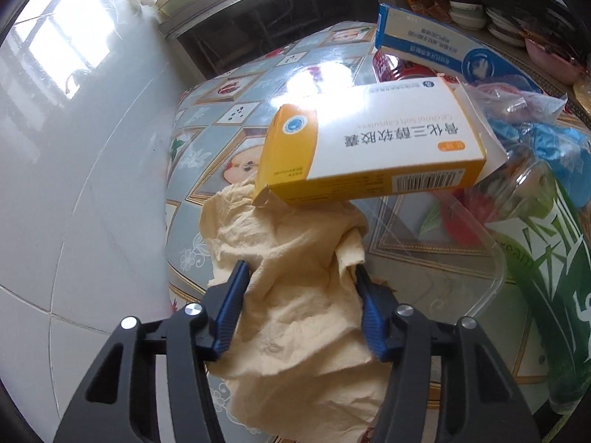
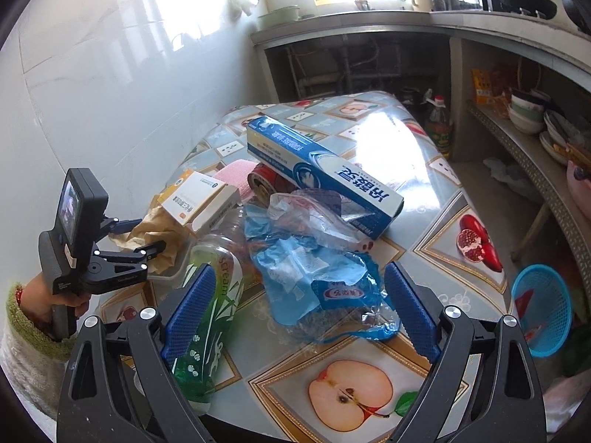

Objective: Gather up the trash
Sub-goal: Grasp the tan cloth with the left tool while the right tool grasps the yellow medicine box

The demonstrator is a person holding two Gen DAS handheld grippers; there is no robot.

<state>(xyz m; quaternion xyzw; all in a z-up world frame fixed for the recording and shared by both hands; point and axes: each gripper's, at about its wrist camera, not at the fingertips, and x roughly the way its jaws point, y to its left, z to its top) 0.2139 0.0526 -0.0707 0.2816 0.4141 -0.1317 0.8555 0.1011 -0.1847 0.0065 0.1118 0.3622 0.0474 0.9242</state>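
A crumpled tan paper [image 1: 295, 295] lies at the table's left edge, and my left gripper [image 1: 301, 266] is shut on it, both blue pads pressed into its folds. A yellow-and-white medicine box [image 1: 369, 147] rests on the paper's far end. In the right wrist view the left gripper [image 2: 144, 234] sits on the tan paper [image 2: 162, 229] beside the medicine box [image 2: 199, 195]. My right gripper [image 2: 300, 267] stands open just above a blue plastic wrapper [image 2: 314, 269], not touching it. A green-labelled plastic bottle [image 2: 210, 306] lies by its left finger.
A long blue box [image 2: 321, 170] leans on a red can [image 2: 269, 184] behind the wrapper. A clear plastic tray [image 1: 461, 258] sits under the paper. The fruit-print tablecloth [image 2: 369, 380] covers the table. A blue basket [image 2: 543, 306] stands on the floor at right, below a shelf of bowls [image 2: 528, 114].
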